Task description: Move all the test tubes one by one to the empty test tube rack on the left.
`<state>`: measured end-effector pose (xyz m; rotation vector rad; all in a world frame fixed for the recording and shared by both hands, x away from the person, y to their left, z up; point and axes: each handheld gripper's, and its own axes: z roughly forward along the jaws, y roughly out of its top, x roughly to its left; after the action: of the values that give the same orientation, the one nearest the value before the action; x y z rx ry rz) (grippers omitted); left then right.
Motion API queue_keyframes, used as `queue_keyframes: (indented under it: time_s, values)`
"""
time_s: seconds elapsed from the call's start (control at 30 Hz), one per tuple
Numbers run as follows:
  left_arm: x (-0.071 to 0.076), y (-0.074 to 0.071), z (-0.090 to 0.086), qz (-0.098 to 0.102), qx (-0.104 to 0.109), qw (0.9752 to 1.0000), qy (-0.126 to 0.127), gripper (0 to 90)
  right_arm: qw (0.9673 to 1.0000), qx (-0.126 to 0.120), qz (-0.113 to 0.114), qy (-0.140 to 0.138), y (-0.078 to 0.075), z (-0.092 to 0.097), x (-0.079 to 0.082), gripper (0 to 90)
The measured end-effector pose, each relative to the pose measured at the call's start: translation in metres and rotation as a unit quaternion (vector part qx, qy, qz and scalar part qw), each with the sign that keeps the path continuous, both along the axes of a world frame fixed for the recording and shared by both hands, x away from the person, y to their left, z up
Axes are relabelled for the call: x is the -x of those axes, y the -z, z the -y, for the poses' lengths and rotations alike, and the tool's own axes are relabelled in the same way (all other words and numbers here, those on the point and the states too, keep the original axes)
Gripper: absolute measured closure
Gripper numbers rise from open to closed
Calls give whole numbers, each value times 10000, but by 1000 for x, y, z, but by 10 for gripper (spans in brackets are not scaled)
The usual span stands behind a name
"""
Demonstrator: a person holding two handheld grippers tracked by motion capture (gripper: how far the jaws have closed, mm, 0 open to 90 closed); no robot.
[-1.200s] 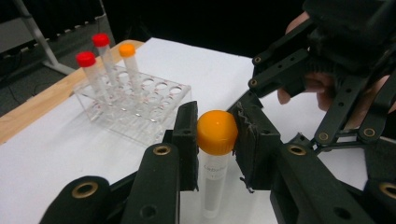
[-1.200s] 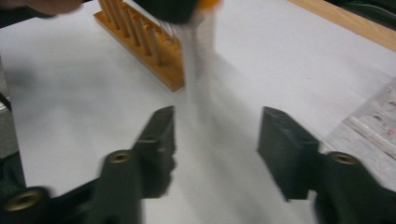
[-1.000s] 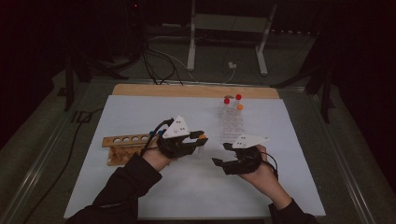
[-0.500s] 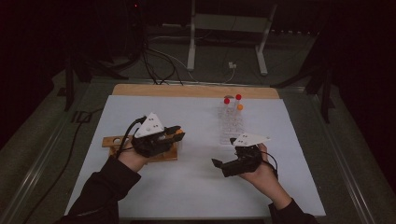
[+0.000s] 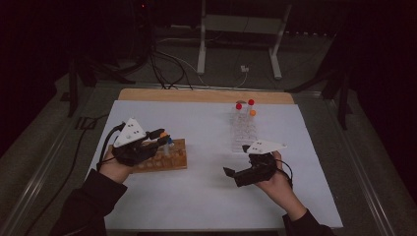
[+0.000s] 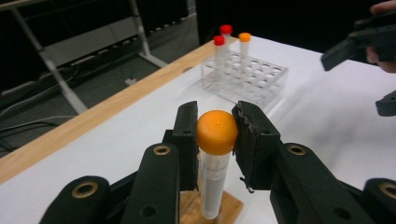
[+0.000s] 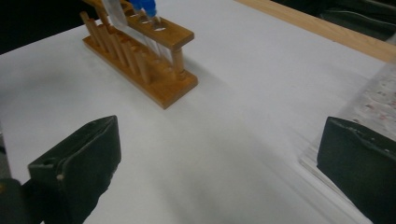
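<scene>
My left gripper (image 6: 215, 140) is shut on an orange-capped tube (image 6: 217, 132), which stands upright between the pads, its lower end just over the wooden rack (image 6: 211, 211). In the high view the left gripper (image 5: 161, 138) hovers over the left half of the wooden rack (image 5: 173, 160), beside a blue-capped tube (image 5: 170, 142) that stands in it. My right gripper (image 5: 237, 160) rests low at centre right; its jaws have just been opening and stand wide apart (image 7: 217, 172) with nothing between them. The wooden rack (image 7: 140, 56) lies ahead of it.
A clear plastic rack (image 5: 246, 130) stands at the back right with two red-capped tubes (image 5: 238, 106) and one orange-capped tube (image 5: 252, 113). A white sheet (image 5: 206, 196) covers the table, with a wooden strip (image 5: 196, 95) along its far edge. Cables and a metal stand lie beyond.
My left gripper has carried the orange-capped tube leftward from the middle of the table to above the wooden rack. The right hand has stayed put.
</scene>
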<state>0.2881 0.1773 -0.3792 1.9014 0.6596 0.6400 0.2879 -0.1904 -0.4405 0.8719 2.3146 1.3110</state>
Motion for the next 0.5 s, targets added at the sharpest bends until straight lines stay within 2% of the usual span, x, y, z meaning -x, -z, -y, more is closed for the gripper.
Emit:
queue_keyframes:
  time_s: [0.3,0.5]
  values:
    - [-9,-4,-27,104,82,9988,-477,720,10000,-8,15,-84,-1,2,0,0]
    - [-22,6,-35,33,185,9973,-706,720,10000,3,17,-94,-2,3,0,0]
